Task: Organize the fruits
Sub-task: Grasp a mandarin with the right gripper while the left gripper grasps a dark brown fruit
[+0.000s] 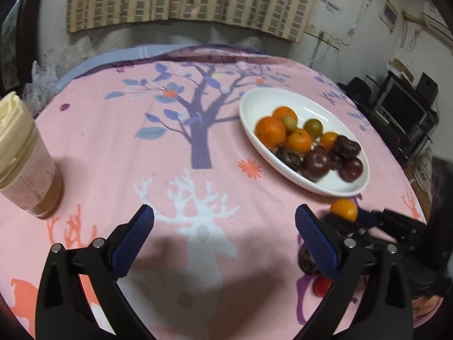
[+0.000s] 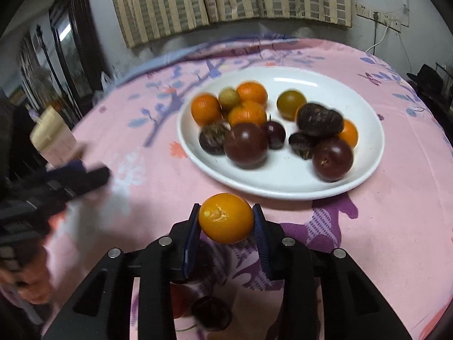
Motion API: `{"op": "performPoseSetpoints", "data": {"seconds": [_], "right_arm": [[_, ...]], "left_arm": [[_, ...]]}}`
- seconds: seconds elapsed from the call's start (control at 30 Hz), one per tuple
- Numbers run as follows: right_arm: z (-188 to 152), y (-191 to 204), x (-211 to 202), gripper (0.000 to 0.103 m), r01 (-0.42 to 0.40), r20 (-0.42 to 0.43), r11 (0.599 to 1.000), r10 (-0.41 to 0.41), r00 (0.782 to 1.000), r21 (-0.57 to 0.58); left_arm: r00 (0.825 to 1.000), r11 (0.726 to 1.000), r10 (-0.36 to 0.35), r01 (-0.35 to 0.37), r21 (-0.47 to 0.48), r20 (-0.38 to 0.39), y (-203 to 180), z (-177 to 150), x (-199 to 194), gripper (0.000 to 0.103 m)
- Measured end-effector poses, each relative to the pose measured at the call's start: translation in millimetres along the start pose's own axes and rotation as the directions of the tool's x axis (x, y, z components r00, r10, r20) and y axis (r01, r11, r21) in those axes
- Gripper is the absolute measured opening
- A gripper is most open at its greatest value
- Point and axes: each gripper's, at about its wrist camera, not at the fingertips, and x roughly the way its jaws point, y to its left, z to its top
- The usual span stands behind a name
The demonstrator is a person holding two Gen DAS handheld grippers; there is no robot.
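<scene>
A white oval plate (image 2: 283, 187) holds several oranges, dark plums, dark wrinkled fruits and greenish fruits; it also shows in the left wrist view (image 1: 249, 113). My right gripper (image 2: 226, 221) is shut on an orange (image 2: 226, 217) and holds it above the pink cloth, just short of the plate's near rim. The held orange shows in the left wrist view (image 1: 344, 209), by the plate's edge. My left gripper (image 1: 223, 238) is open and empty above the cloth, left of the plate.
A jar with a cream lid (image 1: 22, 153) stands at the table's left. Loose dark fruits (image 2: 211, 311) and a red one (image 1: 321, 287) lie on the cloth under my right gripper. A round table edge curves behind the plate.
</scene>
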Motion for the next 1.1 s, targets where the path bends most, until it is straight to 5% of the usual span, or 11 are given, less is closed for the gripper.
{"op": "performPoseSetpoints", "data": {"seconds": [0.13,0.23,0.53,0.77,1.1], "right_arm": [[3.6,-9.5,-28.5,0.036,-0.025,0.090,0.999,0.021,0.996,0.044],[4.7,-19.5,-34.4,0.036,-0.029,0.101,0.996,0.020,0.995,0.088],[7.0,-23.2,-40.4,0.037,-0.035,0.113,0.993,0.022,0.993,0.112],[6.7,-21.1,-43.3,0.037,-0.037,0.121,0.993,0.023,0.992,0.111],[3.1,-12.7,-36.7,0.038,-0.029,0.092,0.997,0.022,0.996,0.078]], "left_arm": [[0.991,0.992,-0.108,0.113,0.059,-0.085,-22.6,-10.6,10.2,0.097],[0.980,0.977,-0.146,0.164,0.133,-0.132,-50.4,-20.9,15.2,0.078],[0.977,0.967,-0.100,0.141,0.213,-0.190,-95.2,-39.8,29.9,0.060],[0.976,0.971,-0.085,0.126,0.203,-0.202,-95.1,-43.8,33.9,0.043],[0.981,0.969,-0.039,0.084,0.231,-0.191,-101.6,-43.5,36.4,0.043]]}}
